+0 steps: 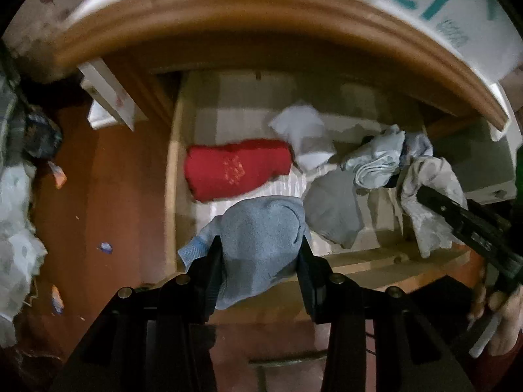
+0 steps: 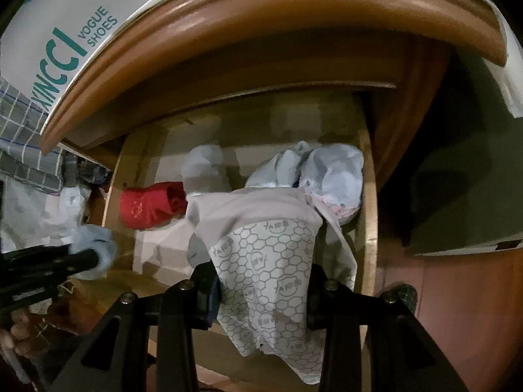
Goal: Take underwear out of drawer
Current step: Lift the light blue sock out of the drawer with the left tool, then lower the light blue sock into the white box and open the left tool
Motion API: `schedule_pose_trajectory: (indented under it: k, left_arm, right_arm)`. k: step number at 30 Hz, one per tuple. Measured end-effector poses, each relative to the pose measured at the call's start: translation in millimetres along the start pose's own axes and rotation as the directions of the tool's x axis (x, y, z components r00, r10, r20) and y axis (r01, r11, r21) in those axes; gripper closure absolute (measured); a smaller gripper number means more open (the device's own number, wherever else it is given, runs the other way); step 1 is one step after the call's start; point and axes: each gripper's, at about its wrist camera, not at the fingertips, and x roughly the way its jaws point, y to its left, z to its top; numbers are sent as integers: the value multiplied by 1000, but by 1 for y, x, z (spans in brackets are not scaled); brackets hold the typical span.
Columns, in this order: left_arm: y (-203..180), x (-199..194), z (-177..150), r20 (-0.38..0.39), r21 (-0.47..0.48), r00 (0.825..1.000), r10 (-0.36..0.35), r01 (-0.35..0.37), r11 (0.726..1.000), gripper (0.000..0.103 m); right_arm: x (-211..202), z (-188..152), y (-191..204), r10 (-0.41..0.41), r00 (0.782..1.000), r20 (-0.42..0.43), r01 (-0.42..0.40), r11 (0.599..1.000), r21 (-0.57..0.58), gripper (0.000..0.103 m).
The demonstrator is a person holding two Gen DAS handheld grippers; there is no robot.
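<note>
Red roll (image 1: pixel 237 170) in drawer (image 1: pixel 171 176), shoebox (image 2: pixel 49 26) above

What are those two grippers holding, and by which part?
The left gripper pinches a blue-grey garment at a bunched fold. The right gripper holds a beige garment with a hexagon-print lining by its hanging lining part.
</note>
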Motion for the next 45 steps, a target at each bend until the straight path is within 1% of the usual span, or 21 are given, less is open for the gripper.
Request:
schedule_pose_trajectory:
  k: [4,9,15,18,19,20,22,24,29,32,33,34,35,37,38,40,42,45]
  left_arm:
    - [-1,-29,-6,60,1,998,-7,7,1000,65]
    - [2,-63,-9,134,-3,991,-23,24,1000,65]
    - [14,-114,-10,225,-36,974,-39,48,998,65]
    - [24,-145,-9,284,-57,957,-51,69,996,65]
    - [27,-159,-7,310,-63,949,-49,72,995,65]
    - [29,-166,-6,324,-64,945,-47,72,995,65]
    - [32,-191,0,367,-66,929,-36,65,996,65]
    - [32,-212,8,403,-61,915,-31,61,996,65]
    - [23,-253,44,480,-41,877,-20,45,998,65]
    - [11,-270,73,527,-34,850,-10,34,999,65]
    - [7,-272,81,528,-22,849,-17,34,999,65]
    - [1,-273,93,535,-20,844,-18,34,999,65]
    - [-3,-272,102,536,-23,844,-13,30,999,64]
    - [-10,-264,119,523,-10,852,-11,19,1000,64]
    - [-11,-258,129,516,-30,857,-5,24,999,64]
    - [-14,-247,144,489,-31,872,-8,27,999,64]
    - [-12,-234,158,473,-63,881,11,22,998,64]
    - [-10,-214,176,439,-80,898,20,18,997,64]
  right_arm:
    - [1,1,1,-36,999,8,36,999,-13,66]
    - [5,1,1,-75,997,3,75,997,-23,66]
    - [6,2,-5,-122,992,13,122,992,8,66]
    - [7,1,-8,-139,990,18,139,990,25,66]
    - [7,2,-9,-147,989,22,147,989,31,66]
    - [7,2,-9,-159,987,25,158,987,33,66]
    - [5,2,-11,-188,981,39,186,981,48,66]
    - [4,3,-13,-196,980,45,193,979,62,66]
    - [5,4,-18,-208,977,42,204,975,85,66]
    - [5,4,-20,-211,977,40,207,973,100,66]
    - [4,4,-21,-212,976,42,207,972,108,66]
    - [4,4,-22,-211,977,42,205,972,116,66]
    - [5,4,-22,-210,977,42,203,971,122,66]
    - [3,3,-24,-206,978,44,199,971,131,66]
    - [2,3,-25,-206,978,45,198,971,133,66]
    - [3,2,-26,-212,976,44,204,969,140,66]
    - [2,2,-28,-217,975,47,207,966,154,66]
    - [3,3,-27,-220,974,47,211,965,158,66]
